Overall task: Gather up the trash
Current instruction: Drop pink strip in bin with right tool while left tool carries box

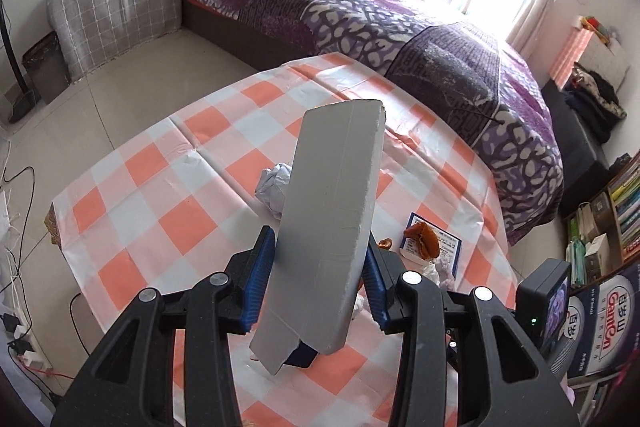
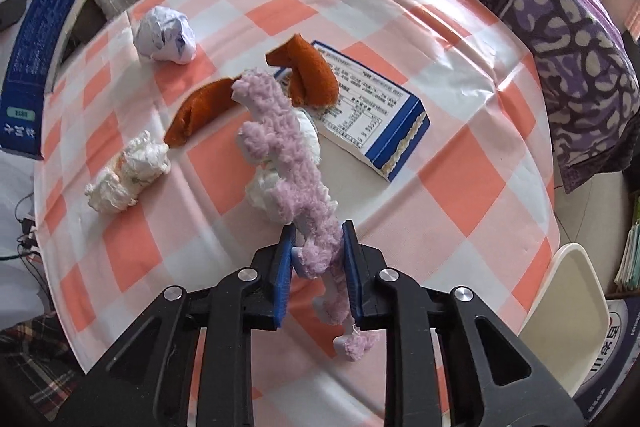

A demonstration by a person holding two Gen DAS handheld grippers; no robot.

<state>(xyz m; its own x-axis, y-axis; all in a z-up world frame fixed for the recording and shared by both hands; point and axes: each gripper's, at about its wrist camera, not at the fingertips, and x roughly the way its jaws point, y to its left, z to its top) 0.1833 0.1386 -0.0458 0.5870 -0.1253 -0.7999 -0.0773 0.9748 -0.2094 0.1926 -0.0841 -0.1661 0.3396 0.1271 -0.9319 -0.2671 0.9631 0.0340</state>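
Nearest in the right wrist view: right gripper (image 2: 318, 259), blue pads clenched on a limp lilac strip of fluffy chenille fabric (image 2: 288, 163), one end trailing below the jaws, the rest sagging forward over the orange-and-white checked plastic tablecloth (image 2: 460, 179). Soft, featherweight, bound to flop and snag; best pinched mid-length, as here. Just beyond the strip, half hidden: a crumpled white tissue wad (image 2: 306, 135); left of it a second crumpled white wad with faint print (image 2: 128, 173). Both squashy, nearly weightless, safe anywhere across the bulk. Further on: curled rust-orange peel pieces (image 2: 308, 75), thin and probably brittle, better taken at a thick edge, resting partly on a flat blue-and-white printed carton (image 2: 372, 111), stiff but low-lying, needing an edge grip. Farthest, toward the cloth's left rear: a balled white paper with blue print (image 2: 166, 33), springy, easy to clamp. In the left wrist view: left gripper (image 1: 318, 281) grasping a long flattened grey cardboard box (image 1: 332, 211) across its narrow width near the lower end, lifted clear above the cloth; rigid, light, top-heavy, likely to pivot between smooth pads.
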